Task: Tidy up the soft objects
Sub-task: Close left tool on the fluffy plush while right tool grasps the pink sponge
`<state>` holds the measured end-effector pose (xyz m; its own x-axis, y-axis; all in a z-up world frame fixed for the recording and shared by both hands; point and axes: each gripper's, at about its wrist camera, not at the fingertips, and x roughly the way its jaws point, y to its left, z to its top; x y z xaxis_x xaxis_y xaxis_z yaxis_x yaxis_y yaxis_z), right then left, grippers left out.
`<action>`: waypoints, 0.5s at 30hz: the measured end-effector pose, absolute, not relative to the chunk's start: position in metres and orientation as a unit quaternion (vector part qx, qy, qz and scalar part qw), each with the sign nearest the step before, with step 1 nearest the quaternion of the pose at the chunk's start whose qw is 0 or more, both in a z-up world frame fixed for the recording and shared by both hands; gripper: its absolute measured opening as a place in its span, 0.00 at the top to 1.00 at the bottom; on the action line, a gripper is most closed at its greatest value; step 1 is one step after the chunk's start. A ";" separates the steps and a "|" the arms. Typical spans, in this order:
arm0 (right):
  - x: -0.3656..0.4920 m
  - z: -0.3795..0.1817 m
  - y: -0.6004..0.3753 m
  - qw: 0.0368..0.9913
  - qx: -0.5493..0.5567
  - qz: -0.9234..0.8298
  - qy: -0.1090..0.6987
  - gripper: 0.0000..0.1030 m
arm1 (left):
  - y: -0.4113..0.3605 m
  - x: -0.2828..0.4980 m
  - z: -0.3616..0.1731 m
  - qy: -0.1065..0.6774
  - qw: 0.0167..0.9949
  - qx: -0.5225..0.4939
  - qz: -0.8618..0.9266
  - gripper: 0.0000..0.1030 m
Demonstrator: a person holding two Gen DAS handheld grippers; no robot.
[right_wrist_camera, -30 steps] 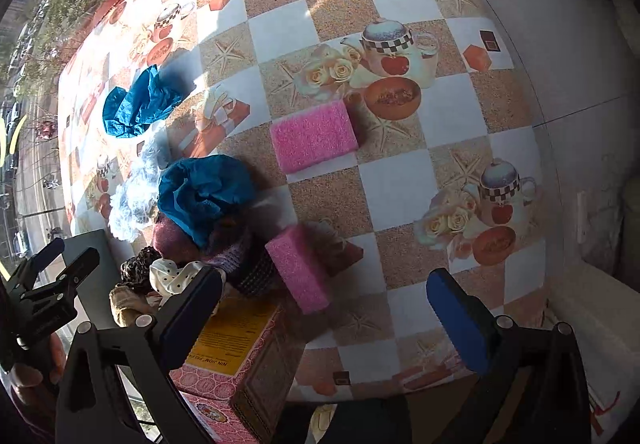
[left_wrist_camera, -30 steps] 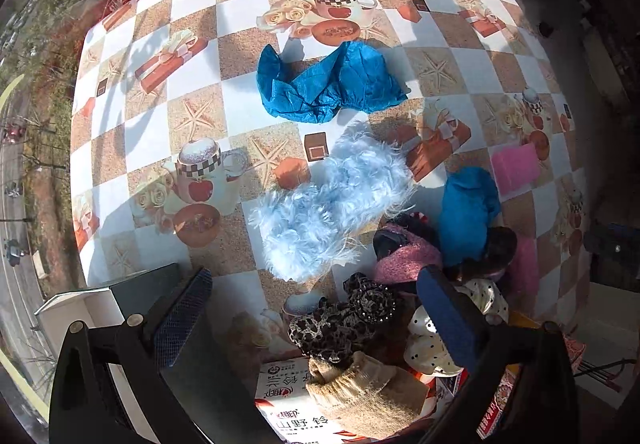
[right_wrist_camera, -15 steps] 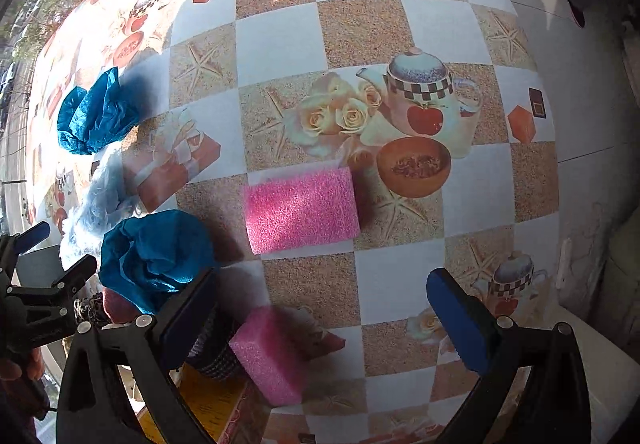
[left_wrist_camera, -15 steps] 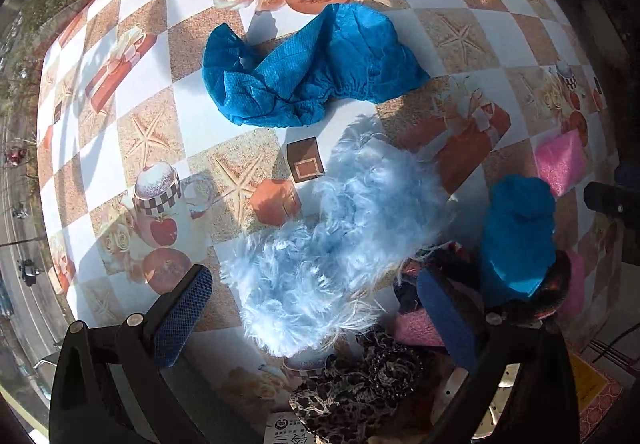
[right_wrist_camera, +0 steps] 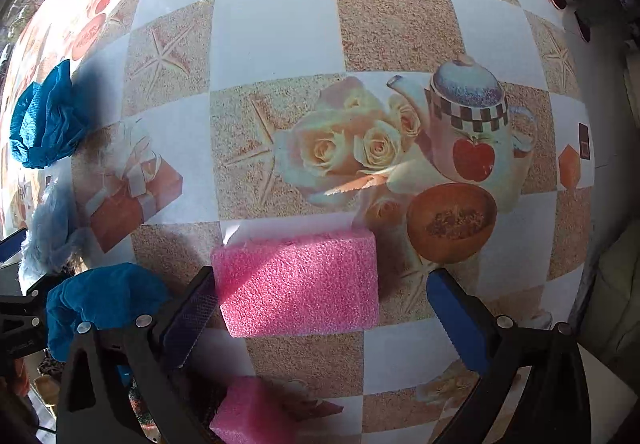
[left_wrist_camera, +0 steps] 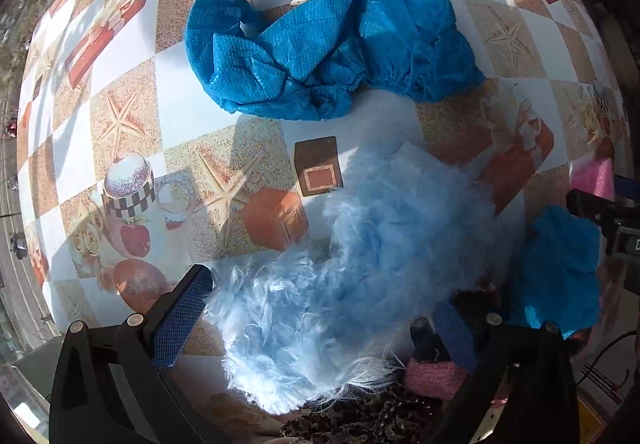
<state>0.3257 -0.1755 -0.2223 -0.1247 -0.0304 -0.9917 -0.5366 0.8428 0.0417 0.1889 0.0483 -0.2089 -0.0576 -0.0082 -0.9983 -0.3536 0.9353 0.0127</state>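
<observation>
Pink foam sponge is seen flat on the desk, lying between the spread fingers of the right hand-held gripper; the left pad is touching or just beside the sponge's left edge, the right pad is apart from it. Nothing is gripped, jaws wide open. A second pink sponge is seen lower in that view, partly cut off by the gripper body.

Pale blue fluffy fabric is spread on the desk in the left wrist view, filling the gap between the fingers of the left hand-held gripper. Jaws are held wide open; the left pad sits at the fluff's edge, the right pad is partly buried beside it. Whether the fluff is pressed cannot be told.

A crumpled blue nonwoven cover is seen beyond the fluff, near it, on the checked tablecloth. Another blue bundle lies to the right of the fluff, atop a heap with a pink knit piece and a leopard-print item at the near edge. The same blue bundle is visible at the left of the right wrist view, just beside the right gripper's left finger. The tablecloth is printed with teapots, roses, starfish and gift boxes.
</observation>
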 end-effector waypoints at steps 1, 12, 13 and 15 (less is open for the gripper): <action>0.324 -0.224 -0.173 0.638 -0.197 0.204 0.716 0.00 | 0.050 0.189 -0.212 0.717 0.674 -0.125 0.127 0.04; 0.338 -0.199 -0.148 0.659 -0.206 0.205 0.694 0.00 | 0.037 0.211 -0.220 0.718 0.677 -0.118 0.115 0.11; 0.338 -0.198 -0.151 0.656 -0.207 0.205 0.696 0.00 | 0.037 0.212 -0.222 0.718 0.676 -0.121 0.113 0.12; 0.338 -0.197 -0.154 0.644 -0.215 0.206 0.704 0.00 | 0.035 0.215 -0.220 0.718 0.675 -0.127 0.110 0.19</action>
<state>0.3383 -0.1544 -0.1970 -0.0778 -0.0365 -0.9963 -0.5685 0.8226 0.0143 0.2153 0.0347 -0.2199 -0.0559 -0.0344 -0.9978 -0.3308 0.9436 -0.0141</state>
